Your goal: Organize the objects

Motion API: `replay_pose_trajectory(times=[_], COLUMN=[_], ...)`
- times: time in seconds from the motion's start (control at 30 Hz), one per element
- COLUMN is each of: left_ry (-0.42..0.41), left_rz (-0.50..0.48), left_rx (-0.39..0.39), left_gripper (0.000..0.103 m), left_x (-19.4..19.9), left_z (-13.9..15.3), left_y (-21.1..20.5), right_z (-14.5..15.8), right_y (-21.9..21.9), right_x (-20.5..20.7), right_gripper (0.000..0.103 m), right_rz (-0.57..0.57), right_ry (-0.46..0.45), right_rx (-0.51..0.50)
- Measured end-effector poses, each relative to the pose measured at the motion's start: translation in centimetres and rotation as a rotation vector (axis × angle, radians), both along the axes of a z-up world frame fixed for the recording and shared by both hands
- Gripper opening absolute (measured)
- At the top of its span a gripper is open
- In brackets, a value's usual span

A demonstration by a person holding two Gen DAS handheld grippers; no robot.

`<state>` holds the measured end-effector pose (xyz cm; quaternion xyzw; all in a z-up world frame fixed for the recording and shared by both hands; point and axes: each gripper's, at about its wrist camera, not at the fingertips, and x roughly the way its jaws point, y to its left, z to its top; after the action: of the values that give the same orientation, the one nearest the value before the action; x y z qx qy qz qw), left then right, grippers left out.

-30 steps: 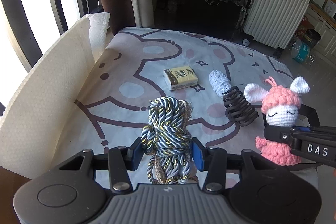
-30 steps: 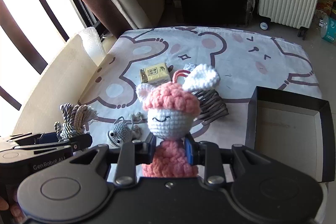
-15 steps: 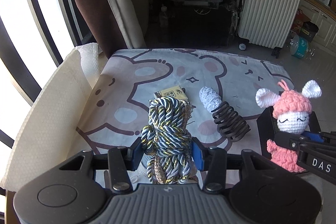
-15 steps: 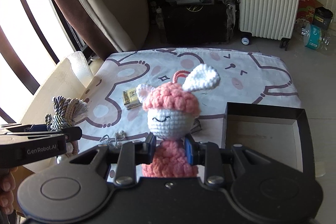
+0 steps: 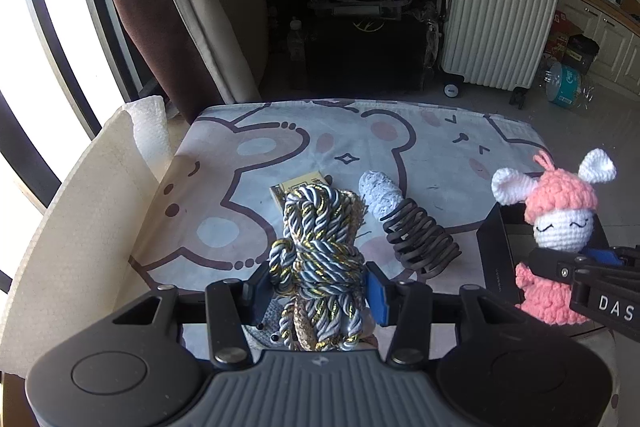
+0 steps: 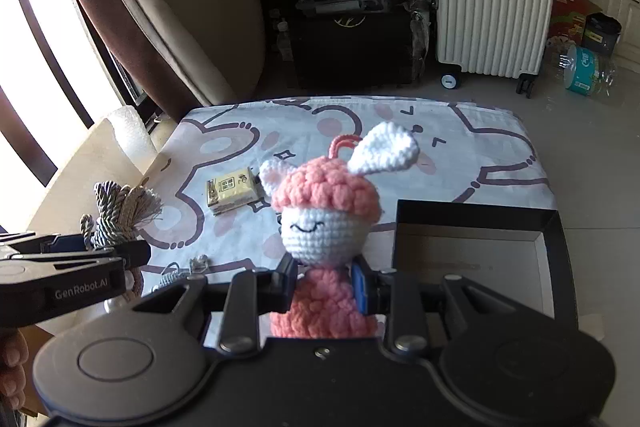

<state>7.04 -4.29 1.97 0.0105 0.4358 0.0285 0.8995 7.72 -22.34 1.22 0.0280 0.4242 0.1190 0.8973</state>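
Left gripper [image 5: 318,285]: fingers clamped on the bundle of blue, silver and gold twisted cord [image 5: 318,247], held above the cartoon-bear printed cloth [image 5: 248,155].
Right gripper [image 6: 325,285]: fingers pinching the pink skirt of the pink-and-white crocheted bunny doll [image 6: 326,211], held upright beside the open black cardboard box [image 6: 476,215].
On cloth: yellow tissue packet [image 6: 230,190], black spiral hair clip [image 5: 422,241], pale blue rolled fabric [image 5: 378,193].

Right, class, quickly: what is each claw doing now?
Left claw: closed on the rope bundle.
Right claw: closed on the crochet bunny.
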Motion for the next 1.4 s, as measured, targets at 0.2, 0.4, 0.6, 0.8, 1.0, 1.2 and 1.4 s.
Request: replay_pose_trajectory(times=[0.2, 0.4, 0.6, 0.8, 1.0, 1.2, 1.4], left_ry=[0.003, 0.011, 0.015, -0.001, -0.003, 0.011, 0.044], left_rz=[-0.035, -0.088, -0.137, -0.198, -0.251, -0.259, -0.274], left_rx=[-0.011, -0.044, -0.099, -0.168, -0.21, -0.285, -0.337], left_gripper=[0.049, 0.049, 0.049, 0.049, 0.049, 0.049, 0.049], left_x=[0.7, 1.7, 2.8, 3.4, 3.8, 4.5, 5.0], left_z=[-0.5, -1.3, -2.1, -2.6, -3.3, -4.1, -5.3], left_y=[-2.2, -5.1, -7.7, -10.2, -12.2, -13.1, -14.0], right_z=[-0.5, -0.9, -1.7, -2.4, -3.3, -5.0, -6.6], right_y=[-1.9, -4.8, -7.9, -10.2, -11.7, -12.2, -13.0], right_x=[0.3, 0.8, 1.3, 1.8, 2.3, 2.8, 3.3], right_gripper=[0.029, 0.029, 0.029, 0.029, 0.029, 0.029, 0.029], right_rz=[-0.028, -0.077, -0.14, -0.195, -0.223, -0.221, -0.242], right_ry=[0.002, 0.005, 0.012, 0.015, 0.025, 0.067, 0.113], right_rx=[-0.017, -0.037, -0.056, -0.061, -0.062, -0.063, -0.069])
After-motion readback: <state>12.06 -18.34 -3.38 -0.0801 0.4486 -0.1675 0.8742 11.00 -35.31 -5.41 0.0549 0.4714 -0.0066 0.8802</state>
